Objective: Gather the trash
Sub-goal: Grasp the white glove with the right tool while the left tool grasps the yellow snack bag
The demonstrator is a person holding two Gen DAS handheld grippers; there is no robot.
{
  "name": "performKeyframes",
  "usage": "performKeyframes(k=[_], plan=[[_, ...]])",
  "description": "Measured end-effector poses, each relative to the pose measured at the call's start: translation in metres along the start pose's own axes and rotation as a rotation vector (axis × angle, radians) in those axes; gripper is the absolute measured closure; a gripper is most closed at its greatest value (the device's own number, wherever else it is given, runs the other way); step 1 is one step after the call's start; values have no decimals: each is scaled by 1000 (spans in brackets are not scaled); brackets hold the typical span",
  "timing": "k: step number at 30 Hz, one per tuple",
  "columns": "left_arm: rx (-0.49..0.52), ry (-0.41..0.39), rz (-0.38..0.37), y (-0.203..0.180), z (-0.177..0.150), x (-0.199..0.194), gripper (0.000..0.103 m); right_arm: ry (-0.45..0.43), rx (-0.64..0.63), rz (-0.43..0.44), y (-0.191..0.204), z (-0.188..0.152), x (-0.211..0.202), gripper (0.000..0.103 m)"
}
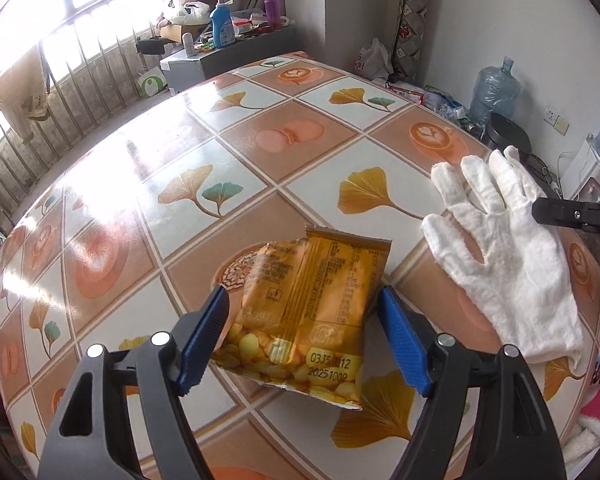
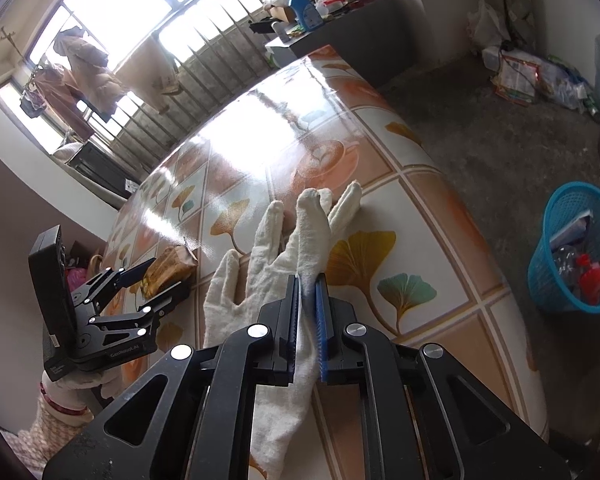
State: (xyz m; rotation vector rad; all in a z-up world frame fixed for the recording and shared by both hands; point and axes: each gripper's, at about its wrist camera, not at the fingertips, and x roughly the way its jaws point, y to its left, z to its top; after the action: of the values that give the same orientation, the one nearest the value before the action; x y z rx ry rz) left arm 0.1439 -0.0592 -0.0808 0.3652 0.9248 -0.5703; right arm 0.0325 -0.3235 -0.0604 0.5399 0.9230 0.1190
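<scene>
**Blue pads bracket the snack packet, glove caught in the other gripper**

Blue ribbed pads of the left gripper [image 1: 304,344] stand wide apart on either side of a crinkled yellow foil snack packet [image 1: 304,320] with a torn top edge. The packet sits between them near the front of the table, and neither pad visibly presses on it, so the gripper reads as open with nothing held. The right gripper [image 2: 309,320] has its jaws nearly together, with a fold of the white cotton work glove [image 2: 284,264] running between the pads; the glove lies flat, fingers spread, just beside the packet.

Both things rest on the glossy tiled table [image 1: 236,152] printed with ginkgo leaves and coffee cups. Down on the floor off the right edge stands a blue plastic mesh waste basket [image 2: 572,248], already holding some rubbish.

The packet looks light, thin and slippery, likely to crumple and slide on the shiny surface; a pinch across its flat middle or the sealed bottom seam should hold best. The glove is soft and limp and will hang and sag, so a firm bite on bunched cloth near the palm seems wise.
</scene>
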Motion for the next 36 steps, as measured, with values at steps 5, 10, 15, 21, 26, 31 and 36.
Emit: performKeyframes(k=[5,10,15,21,26,31,36], plan=[[-38,-5,-3,1,0,2,33,11,8,-3,-2,-2,4,78],[-45,-29,11,-5,0,0,45,35,28,-3,-4,-3,7,71],[-40,-39,26,-9,3,1,47,38,14,-11,0,-3,7,69],[-39,-43,26,-11,2,-1,49,34,0,-55,7,-1,9,87],[-41,-53,31,-12,1,-6,49,12,6,-44,9,3,2,100],[-40,-74,42,-13,0,-12,49,-36,-3,2,16,11,-16,101],[-33,-97,52,-16,-1,-21,50,-88,-27,33,26,20,-35,101]])
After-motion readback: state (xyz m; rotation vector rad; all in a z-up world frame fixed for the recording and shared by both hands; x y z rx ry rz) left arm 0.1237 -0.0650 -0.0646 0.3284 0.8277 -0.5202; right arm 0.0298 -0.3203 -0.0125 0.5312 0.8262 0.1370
